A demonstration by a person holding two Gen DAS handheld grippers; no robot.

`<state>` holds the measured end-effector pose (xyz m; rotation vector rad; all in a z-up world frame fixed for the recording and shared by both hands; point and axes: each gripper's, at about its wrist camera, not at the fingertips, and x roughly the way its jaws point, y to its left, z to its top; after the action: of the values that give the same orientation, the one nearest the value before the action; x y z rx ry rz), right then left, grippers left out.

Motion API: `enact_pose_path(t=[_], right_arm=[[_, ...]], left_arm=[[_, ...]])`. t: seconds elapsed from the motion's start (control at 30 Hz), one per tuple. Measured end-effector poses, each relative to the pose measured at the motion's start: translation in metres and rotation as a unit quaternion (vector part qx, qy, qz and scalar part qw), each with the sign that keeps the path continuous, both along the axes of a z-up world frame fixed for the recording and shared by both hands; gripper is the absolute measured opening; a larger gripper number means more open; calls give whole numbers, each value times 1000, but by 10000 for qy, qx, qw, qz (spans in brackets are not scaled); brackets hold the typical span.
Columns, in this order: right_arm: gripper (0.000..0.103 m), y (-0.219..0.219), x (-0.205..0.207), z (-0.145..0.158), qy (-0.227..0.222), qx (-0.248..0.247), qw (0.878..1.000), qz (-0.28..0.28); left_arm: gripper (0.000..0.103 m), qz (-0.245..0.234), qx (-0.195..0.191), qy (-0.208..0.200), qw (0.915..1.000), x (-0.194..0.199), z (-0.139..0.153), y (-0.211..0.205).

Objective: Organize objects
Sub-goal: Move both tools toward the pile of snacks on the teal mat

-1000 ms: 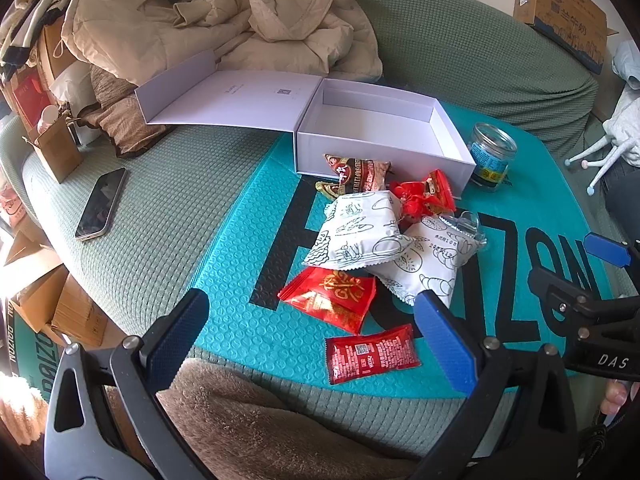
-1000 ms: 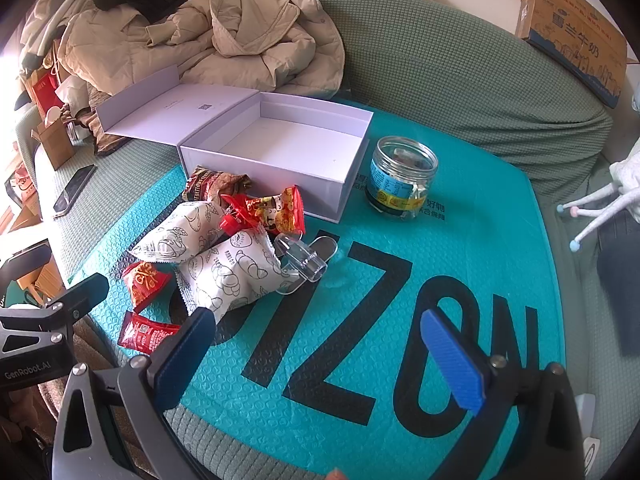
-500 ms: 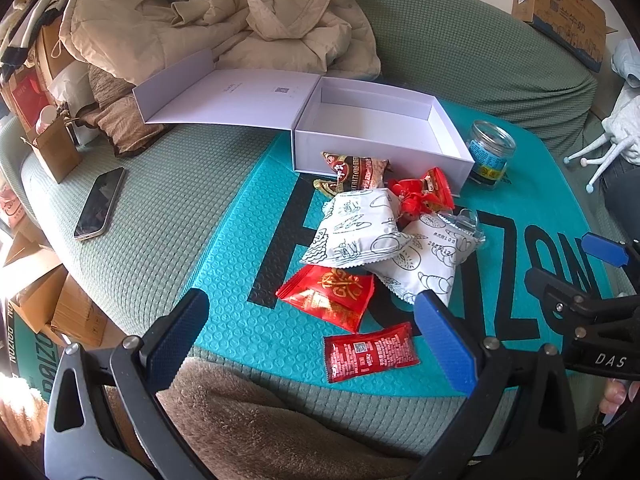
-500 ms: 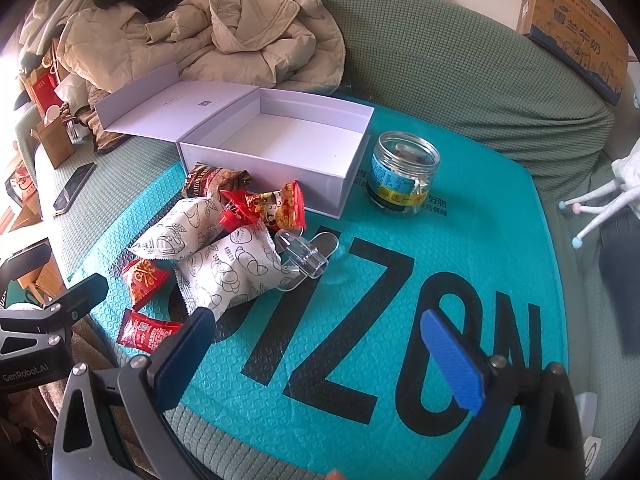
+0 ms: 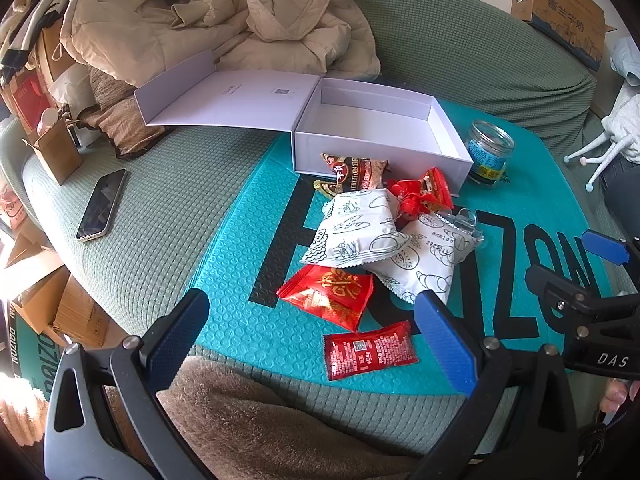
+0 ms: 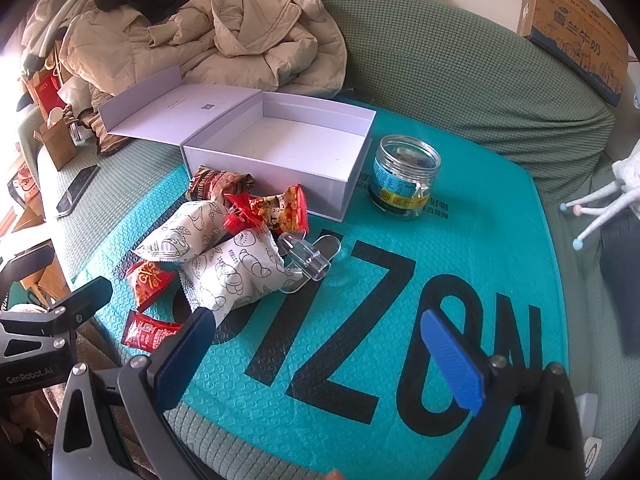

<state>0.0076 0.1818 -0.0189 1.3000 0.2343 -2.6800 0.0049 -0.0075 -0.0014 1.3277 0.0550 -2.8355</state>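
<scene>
Left gripper (image 5: 312, 316) and right gripper (image 6: 316, 344) are both hovering wide apart and empty, near the snack packets (image 5: 356, 232) lying before the white box (image 5: 380, 136).

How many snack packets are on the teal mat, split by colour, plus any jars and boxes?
White packets: 2
Red packets: 3
Brown packets: 1
Jars: 1
Open white boxes: 1, nothing inside
Clear plastic pieces: 1
Total: 9
Both grippers, left and right, are open and hold nothing.
</scene>
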Motion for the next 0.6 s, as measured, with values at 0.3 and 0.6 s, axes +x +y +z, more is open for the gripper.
enact_pose_path(t=[0.3, 0.6], right_arm=[[103, 6, 6, 11, 152, -144, 9998, 52], [103, 14, 15, 12, 198, -368, 9991, 106]], left_arm=[[103, 64, -2, 62, 10000, 8, 12, 2], [103, 128, -104, 13, 9999, 17, 13, 5]])
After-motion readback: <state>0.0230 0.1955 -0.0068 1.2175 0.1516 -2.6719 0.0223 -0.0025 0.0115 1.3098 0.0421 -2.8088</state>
